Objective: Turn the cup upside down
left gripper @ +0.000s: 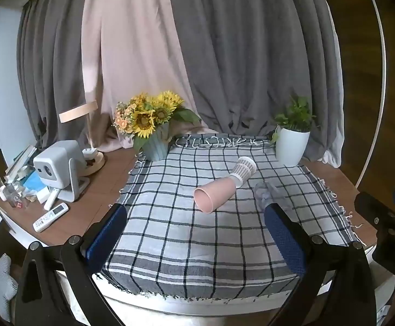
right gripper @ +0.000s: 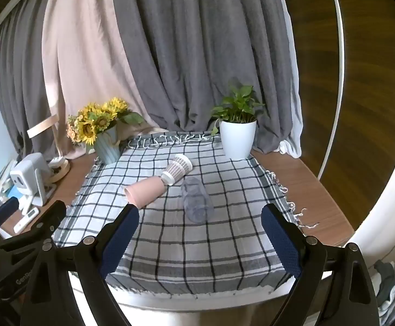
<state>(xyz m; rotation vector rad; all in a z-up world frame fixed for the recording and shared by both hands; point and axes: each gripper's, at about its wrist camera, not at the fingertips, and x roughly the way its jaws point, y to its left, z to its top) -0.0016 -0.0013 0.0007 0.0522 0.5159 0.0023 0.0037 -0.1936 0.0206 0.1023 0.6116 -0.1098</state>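
Three cups lie on their sides on the checked cloth (left gripper: pixel 186 239). A pink cup (left gripper: pixel 215 193) (right gripper: pixel 144 189) points its mouth toward me. A white patterned cup (left gripper: pixel 243 170) (right gripper: pixel 177 169) lies just behind it, touching its base. A clear cup (right gripper: pixel 196 199) lies to their right; in the left wrist view it (left gripper: pixel 265 193) is partly hidden behind my right finger. My left gripper (left gripper: pixel 194 217) is open and empty, short of the pink cup. My right gripper (right gripper: pixel 200 221) is open and empty, short of the clear cup.
A sunflower vase (left gripper: pixel 155 146) stands at the cloth's back left, a white potted plant (right gripper: pixel 237 138) at the back right. A projector (left gripper: pixel 58 169), a lamp (left gripper: pixel 88 125) and a remote (left gripper: pixel 51 216) sit on the wooden table to the left. Curtains hang behind.
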